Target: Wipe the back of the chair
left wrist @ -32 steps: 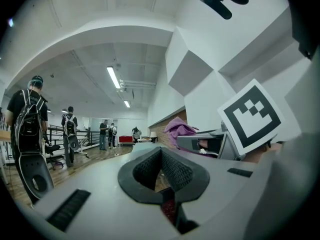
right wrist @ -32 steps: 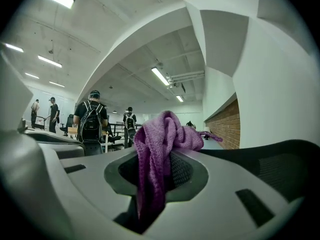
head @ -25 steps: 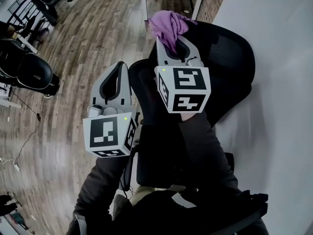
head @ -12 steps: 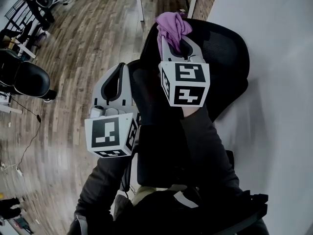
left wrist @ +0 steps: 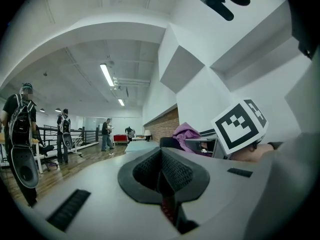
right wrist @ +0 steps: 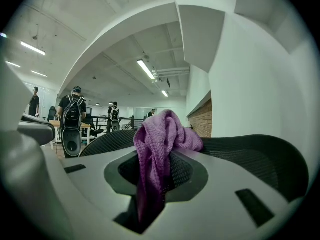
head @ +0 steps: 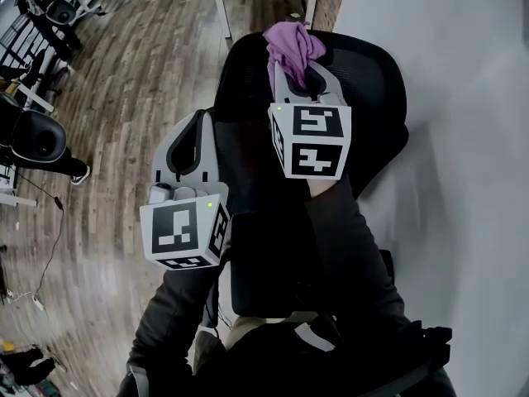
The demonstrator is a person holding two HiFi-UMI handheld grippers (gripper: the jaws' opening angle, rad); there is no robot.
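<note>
While the right claw (head: 297, 66) grips one purple cloth (head: 291, 45), one chair back (head: 368, 73) lies under it.
Left claw (head: 198, 119): closed, holding nothing.

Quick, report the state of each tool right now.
Left tool: closed, with nothing between its jaws.
Right tool: closed on the purple cloth.

The right tool (right wrist: 156, 176) pinches a purple cloth (right wrist: 162, 144); the chair's black mesh back (right wrist: 250, 156) curves just beyond it.
</note>
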